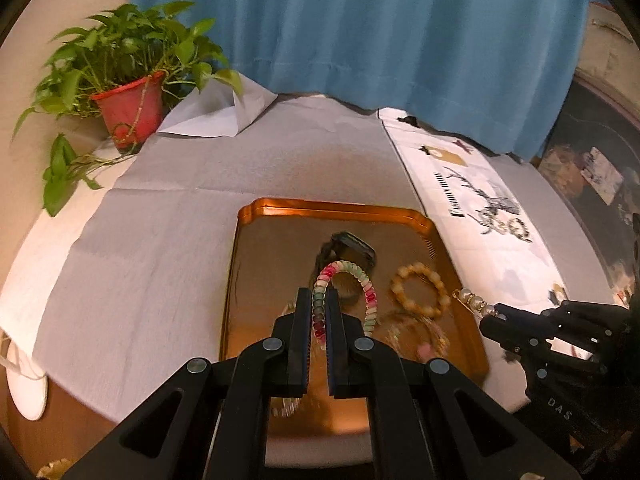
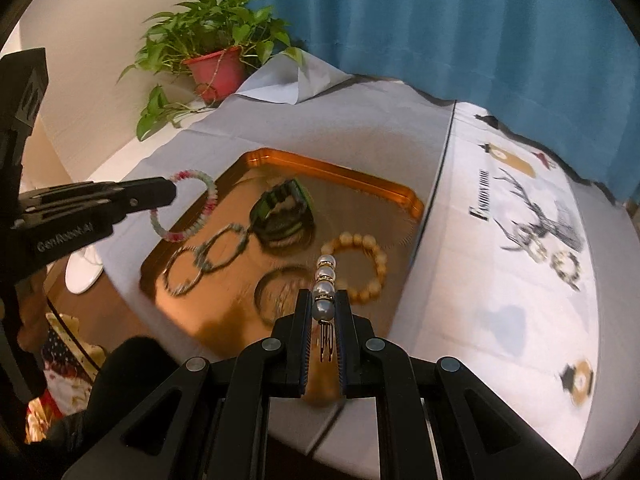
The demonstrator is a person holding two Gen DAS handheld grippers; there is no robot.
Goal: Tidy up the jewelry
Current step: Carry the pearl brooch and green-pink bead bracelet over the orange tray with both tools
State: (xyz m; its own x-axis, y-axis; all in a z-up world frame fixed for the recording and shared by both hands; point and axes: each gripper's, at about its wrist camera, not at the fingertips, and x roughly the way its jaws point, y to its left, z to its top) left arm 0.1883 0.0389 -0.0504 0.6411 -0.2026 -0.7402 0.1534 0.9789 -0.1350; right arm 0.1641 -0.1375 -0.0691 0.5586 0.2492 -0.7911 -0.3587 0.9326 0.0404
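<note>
plant (image 1: 124, 80) stood far left on cloth (image 1: 168, 240) | left gripper (image 1: 319, 312) pinched bead bracelet (image 1: 368, 292) over tray's (image 1: 320, 210) left edge | amber bracelet (image 2: 356, 268) lay near tray's right rim | right gripper (image 2: 325, 312) clamped pearl pin (image 2: 325, 280) above tray | printed sheet (image 2: 500, 280) lay right

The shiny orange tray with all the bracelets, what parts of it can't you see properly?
- Near edge of the shiny orange tray: left wrist view, hidden behind the left gripper, shut on a pink-and-green beaded bracelet.
- Thin bracelets lying near the front: right wrist view, blurred, so beads and colours are unclear.
- Stem of the pearl hairpin: right wrist view, hidden between the fingers of the right gripper.
</note>
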